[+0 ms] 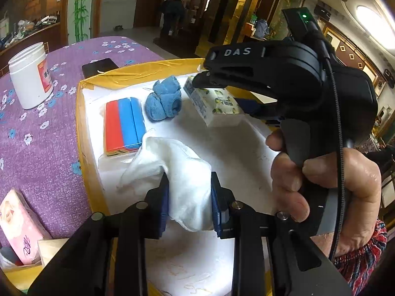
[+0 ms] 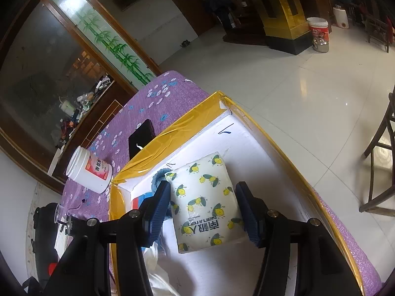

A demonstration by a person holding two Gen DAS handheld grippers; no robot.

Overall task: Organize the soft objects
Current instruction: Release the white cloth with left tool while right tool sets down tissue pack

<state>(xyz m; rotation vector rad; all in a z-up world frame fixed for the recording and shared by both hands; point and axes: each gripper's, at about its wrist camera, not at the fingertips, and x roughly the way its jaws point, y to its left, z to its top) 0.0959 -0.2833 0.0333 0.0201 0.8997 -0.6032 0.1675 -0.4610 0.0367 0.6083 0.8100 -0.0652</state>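
Left gripper [image 1: 190,197] is clamped tight on a crumpled white cloth [image 1: 172,162], the blue pads squeezing it from both sides near the front edge of the white board [image 1: 246,153], and the loose end of the cloth flops out toward the board's middle.

Going left to right across the left wrist view: a pink tissue pack [image 1: 19,224] sits off the board at the near left, on the purple flowered tablecloth [image 1: 49,153]. A white jar [image 1: 30,76] with a red label stands further back on the cloth, and a black phone [image 1: 100,66] lies just behind the board's yellow-taped far edge [image 1: 148,70]. On the board itself, a red and blue stack of flat sheets [image 1: 123,123] lies by the left edge, with the cloth's corner touching its near end. Next to that is a balled-up blue towel [image 1: 164,101] toward the far side. Right of the towel is the lemon-print tissue pack [image 1: 214,106].

Right gripper [image 2: 202,209] is over that lemon pack, with a hand [image 1: 328,172] wrapped round its handle. From its own camera the jaws straddle the pack with the pads right up against both sides. Honestly can't tell if they're actually pressing on it or only beside it.
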